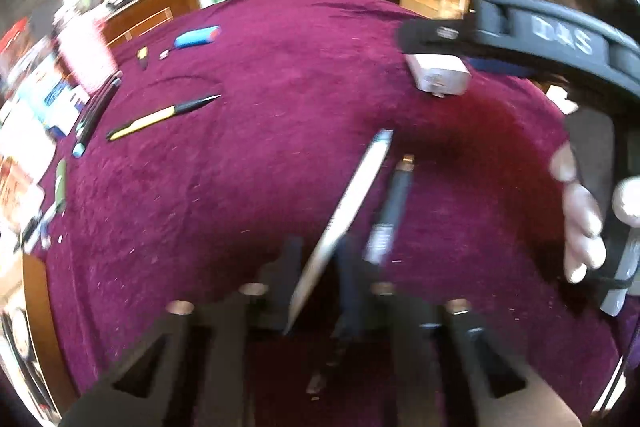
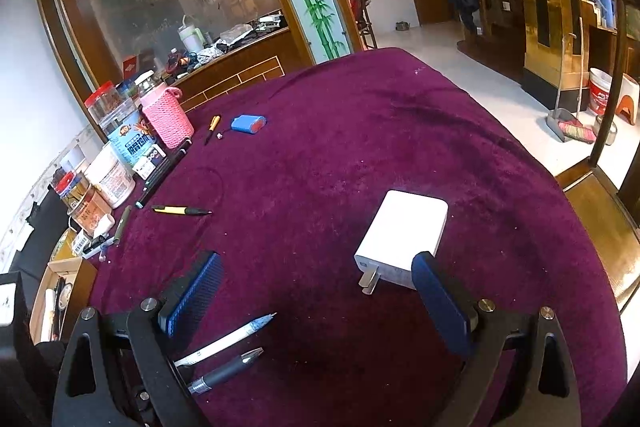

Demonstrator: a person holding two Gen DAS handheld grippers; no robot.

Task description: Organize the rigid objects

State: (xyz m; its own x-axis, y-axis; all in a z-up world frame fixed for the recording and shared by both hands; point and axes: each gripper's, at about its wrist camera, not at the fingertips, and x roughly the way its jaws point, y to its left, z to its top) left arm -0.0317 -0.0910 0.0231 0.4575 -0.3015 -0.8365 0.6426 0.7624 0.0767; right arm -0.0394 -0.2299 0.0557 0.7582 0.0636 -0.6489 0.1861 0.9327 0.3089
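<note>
A white pen (image 1: pixel 352 195) runs between the fingers of my left gripper (image 1: pixel 318 251), which is shut on its rear part, tip pointing away. A dark grey pen (image 1: pixel 394 203) lies on the cloth just to its right. In the right wrist view both the white pen (image 2: pixel 228 339) and the grey pen (image 2: pixel 228 371) show at lower left, their rear ends hidden behind the gripper frame. My right gripper (image 2: pixel 318 257) is open, and a white charger (image 2: pixel 404 235) lies close to its right finger (image 2: pixel 436 291). The charger (image 1: pixel 440 75) lies further off in the left wrist view.
The burgundy tablecloth (image 2: pixel 360 147) bears a yellow-and-black pen (image 2: pixel 180 211), a blue battery pack (image 2: pixel 248 125) and dark markers (image 2: pixel 160 175). A pink-sleeved jar (image 2: pixel 166 117) and several tins line the left edge. A hand (image 1: pixel 580 227) grips the other tool. Floor lies beyond the right edge.
</note>
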